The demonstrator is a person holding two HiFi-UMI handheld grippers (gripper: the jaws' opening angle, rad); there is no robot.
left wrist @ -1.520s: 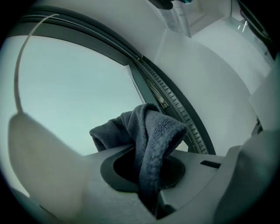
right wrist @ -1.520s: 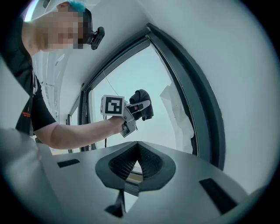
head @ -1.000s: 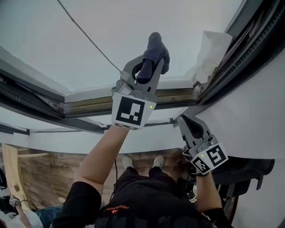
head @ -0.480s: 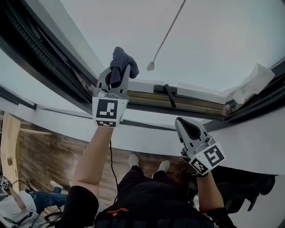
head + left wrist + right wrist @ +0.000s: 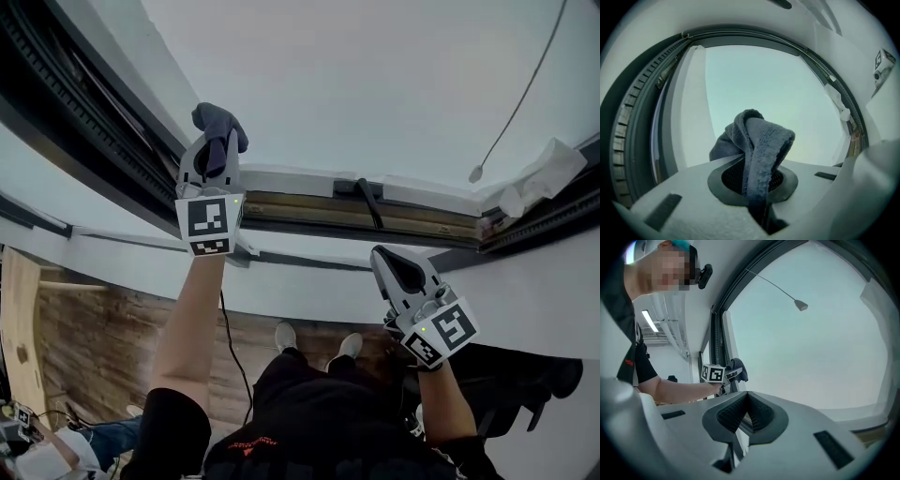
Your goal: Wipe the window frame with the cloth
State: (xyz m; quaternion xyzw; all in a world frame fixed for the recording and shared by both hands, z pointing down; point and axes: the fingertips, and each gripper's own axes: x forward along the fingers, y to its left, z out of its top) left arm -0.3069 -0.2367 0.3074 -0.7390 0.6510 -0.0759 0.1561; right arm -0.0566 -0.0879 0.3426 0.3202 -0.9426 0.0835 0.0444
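Observation:
A dark grey cloth point(image 5: 221, 122) is bunched between the jaws of my left gripper point(image 5: 217, 142), which is shut on it and raised at the window's lower left corner. There the dark side frame point(image 5: 89, 127) meets the bottom rail point(image 5: 309, 208). In the left gripper view the cloth point(image 5: 759, 145) stands folded above the gripper point(image 5: 757, 187), with the ribbed frame point(image 5: 644, 117) curving at the left, apart from the cloth. My right gripper point(image 5: 397, 265) hangs lower, below the rail, shut and empty. Its own view shows the right gripper point(image 5: 746, 414) and, farther off, the left gripper point(image 5: 727, 375) with the cloth point(image 5: 739, 369).
A black window handle point(image 5: 370, 202) lies on the bottom rail. A thin cord point(image 5: 525, 89) with a small pull point(image 5: 476, 173) hangs across the pane. A crumpled white paper point(image 5: 539, 173) sits in the right corner of the frame. A wood floor point(image 5: 103, 347) and the person's shoes are below.
The left gripper has carried the cloth leftward along the bottom rail toward the left side frame. The head view has swung with it. The right gripper has stayed put.

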